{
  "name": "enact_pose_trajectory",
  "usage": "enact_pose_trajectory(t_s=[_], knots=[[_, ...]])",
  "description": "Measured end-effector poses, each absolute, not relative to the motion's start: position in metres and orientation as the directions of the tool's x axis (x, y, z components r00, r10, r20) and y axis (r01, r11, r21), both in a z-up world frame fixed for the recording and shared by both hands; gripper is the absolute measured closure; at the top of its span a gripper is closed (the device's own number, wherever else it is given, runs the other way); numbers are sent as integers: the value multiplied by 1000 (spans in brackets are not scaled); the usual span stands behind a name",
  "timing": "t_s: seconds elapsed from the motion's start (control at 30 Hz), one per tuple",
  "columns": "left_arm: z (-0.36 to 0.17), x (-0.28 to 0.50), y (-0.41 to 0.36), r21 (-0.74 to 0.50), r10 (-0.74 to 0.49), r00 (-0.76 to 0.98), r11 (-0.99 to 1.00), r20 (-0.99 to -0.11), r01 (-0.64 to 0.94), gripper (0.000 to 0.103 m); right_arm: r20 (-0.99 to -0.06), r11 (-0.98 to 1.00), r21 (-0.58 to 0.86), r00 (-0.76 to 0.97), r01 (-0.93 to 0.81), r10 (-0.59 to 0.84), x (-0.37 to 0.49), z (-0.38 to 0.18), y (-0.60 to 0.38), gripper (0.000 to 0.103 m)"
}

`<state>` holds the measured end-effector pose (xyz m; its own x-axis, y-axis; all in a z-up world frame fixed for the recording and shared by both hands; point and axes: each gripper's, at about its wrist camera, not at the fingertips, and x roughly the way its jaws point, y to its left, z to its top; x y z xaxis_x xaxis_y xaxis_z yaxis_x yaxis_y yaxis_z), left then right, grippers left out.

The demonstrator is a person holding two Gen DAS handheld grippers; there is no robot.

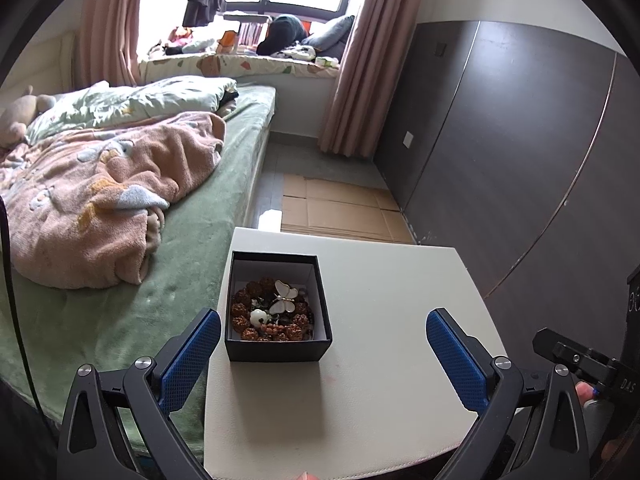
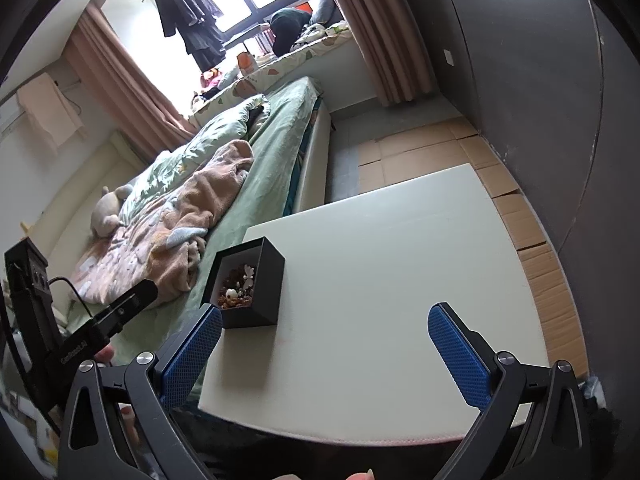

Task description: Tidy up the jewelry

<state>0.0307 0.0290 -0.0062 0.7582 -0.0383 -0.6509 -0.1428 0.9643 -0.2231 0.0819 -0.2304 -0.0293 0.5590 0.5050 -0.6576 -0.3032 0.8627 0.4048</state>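
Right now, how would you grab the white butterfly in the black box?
Come straight down from above with the left gripper, since the box is open only on top and its walls block the sides. Pinch the white butterfly across its narrow gold middle; it lies on top of the brown beads.

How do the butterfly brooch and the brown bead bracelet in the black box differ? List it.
The butterfly brooch is white with gold edging; the bead bracelet is rough, reddish brown. The brooch is one flat winged piece; the bracelet is a ring of round beads. The brooch lies on top, the bracelet beneath. Both sit inside the black box.
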Motion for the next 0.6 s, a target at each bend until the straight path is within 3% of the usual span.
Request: enact_pose_trajectory(t_s=[0.6], knots=[[-6,30,34,-200,-14,756,967,-655,-155,1,-678,867,392,541,-307,498,85,-35,-221,0]])
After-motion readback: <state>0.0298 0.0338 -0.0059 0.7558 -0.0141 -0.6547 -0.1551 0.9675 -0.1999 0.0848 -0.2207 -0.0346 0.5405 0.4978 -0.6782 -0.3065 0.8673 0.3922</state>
